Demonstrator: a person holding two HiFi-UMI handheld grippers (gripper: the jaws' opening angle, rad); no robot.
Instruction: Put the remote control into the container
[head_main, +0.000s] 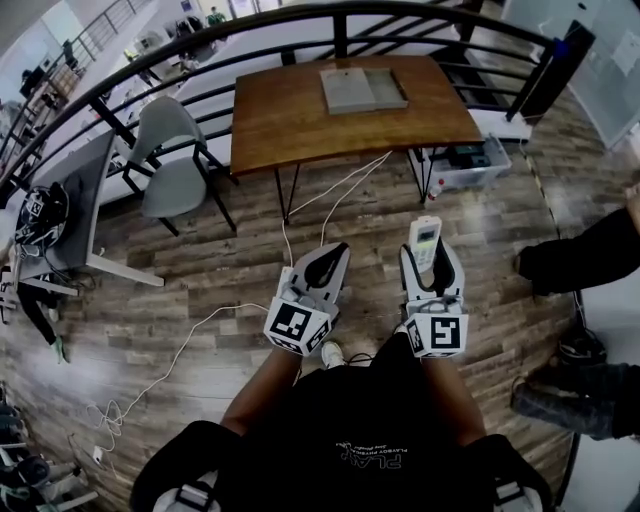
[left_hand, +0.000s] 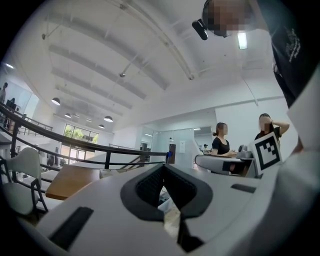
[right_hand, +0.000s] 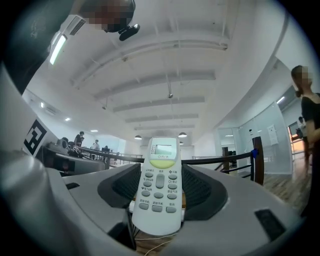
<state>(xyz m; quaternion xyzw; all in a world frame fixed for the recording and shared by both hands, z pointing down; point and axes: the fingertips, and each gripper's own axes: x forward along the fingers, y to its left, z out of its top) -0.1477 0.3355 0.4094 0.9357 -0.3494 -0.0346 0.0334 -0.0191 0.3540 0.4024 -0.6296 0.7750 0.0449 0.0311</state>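
Remote control (head_main: 425, 238) is not yet in the container. At the left, the left gripper (head_main: 328, 262) has its jaws together and holds nothing. Beside it, the right gripper (right_hand: 160, 170) is clamped on the remote control, buttons facing up. The grey container (head_main: 362, 88) lies on the wooden table (head_main: 290, 125), well apart from both.

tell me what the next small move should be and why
Probably carry the right gripper forward toward the container on the wooden table: the remote control is already gripped between its jaws, and the container sits well ahead, across the floor.
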